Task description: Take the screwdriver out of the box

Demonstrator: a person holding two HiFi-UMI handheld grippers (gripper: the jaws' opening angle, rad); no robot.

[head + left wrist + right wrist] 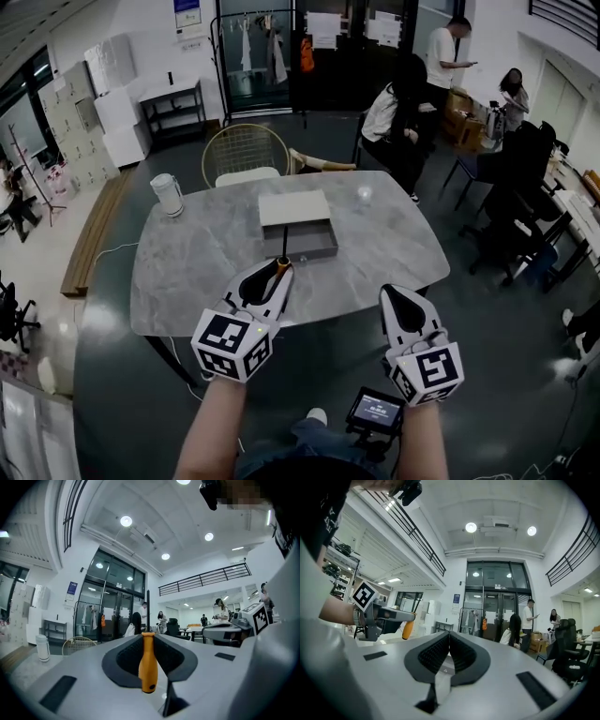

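Ok, left gripper (149,639): fingers (124,660) narrow, clamped on the orange handle of the one screwdriver (148,665). The handle stands upright between the pads and the thin black shaft points up past the fingertips. So the screwdriver is out of the box, held by the left gripper only.

Right gripper (449,641): fingers (433,656) pressed together, nothing between them. From its view the left gripper sits off to the left with the orange handle showing.

Head view: two grippers side by side, apart, one marker cube on each. The left gripper (270,279) is at the counter's near edge and the right gripper (401,302) is just off it. The shaft of the screwdriver (282,266) lines up with the near wall of the box.

One box (309,246), a grey open tray mid-counter, with its one pale lid (293,207) just behind it, touching.

Counter (187,272), grey marble, also carries one white jug (167,194) at far left and one glass (364,194) at far right.

One wire chair (246,150) stands beyond the counter. One small screen unit (375,410) is below the right gripper. At least four people at the desks far right.
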